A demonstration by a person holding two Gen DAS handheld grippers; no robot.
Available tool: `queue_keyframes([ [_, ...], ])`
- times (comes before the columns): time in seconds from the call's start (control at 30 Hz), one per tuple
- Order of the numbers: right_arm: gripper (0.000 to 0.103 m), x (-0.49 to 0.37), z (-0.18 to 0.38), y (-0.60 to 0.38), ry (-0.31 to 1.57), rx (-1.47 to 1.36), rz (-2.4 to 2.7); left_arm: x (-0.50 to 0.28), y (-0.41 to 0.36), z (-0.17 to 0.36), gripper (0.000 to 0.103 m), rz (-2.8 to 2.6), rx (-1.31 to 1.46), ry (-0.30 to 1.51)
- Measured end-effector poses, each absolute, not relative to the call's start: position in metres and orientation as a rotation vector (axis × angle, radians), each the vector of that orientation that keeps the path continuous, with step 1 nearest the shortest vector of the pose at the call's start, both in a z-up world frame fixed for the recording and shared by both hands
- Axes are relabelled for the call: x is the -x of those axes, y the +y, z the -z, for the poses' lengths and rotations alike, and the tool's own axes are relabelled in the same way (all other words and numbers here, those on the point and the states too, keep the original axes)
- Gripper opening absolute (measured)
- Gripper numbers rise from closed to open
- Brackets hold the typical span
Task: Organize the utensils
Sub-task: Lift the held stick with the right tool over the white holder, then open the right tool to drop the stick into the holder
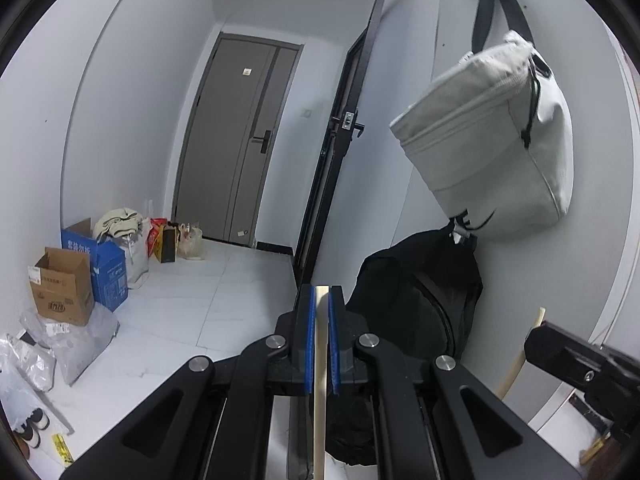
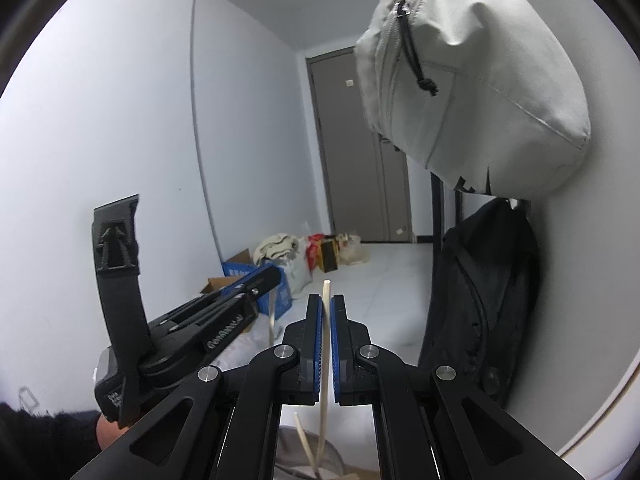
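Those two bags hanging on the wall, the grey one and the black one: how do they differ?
The grey bag is pale, boxy and puffed out; the black bag is dark, longer and slack. The grey bag hangs higher, the black bag below it, reaching toward the floor. The grey bag shows a dark cord pull; the black bag's details are hard to make out. Both hang against the same white wall.

White Chinese characters are printed on the blue box, far left of the fingers, but cannot be read with certainty. Dark print on the brown carton beside it is too small to read.
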State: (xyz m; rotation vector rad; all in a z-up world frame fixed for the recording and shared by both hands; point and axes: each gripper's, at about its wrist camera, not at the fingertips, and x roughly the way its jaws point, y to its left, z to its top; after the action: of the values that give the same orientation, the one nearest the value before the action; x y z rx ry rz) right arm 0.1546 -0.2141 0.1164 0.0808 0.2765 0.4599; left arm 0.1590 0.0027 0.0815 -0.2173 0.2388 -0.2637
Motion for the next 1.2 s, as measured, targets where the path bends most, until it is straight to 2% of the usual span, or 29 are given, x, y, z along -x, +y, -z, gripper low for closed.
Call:
queue_keyframes([
  [0.7,0.003,-0.150,-0.074,-0.211,0.330,-0.074,-0.507,-0.145,-0.002,-0.074,0.002,0.318,0.147,0.229],
  [1.2,0.004,-0.152,-0.046,-0.213,0.416,-0.101,-0.545,-0.128,-0.008,-0.062,0.003,0.414,0.071,0.368],
])
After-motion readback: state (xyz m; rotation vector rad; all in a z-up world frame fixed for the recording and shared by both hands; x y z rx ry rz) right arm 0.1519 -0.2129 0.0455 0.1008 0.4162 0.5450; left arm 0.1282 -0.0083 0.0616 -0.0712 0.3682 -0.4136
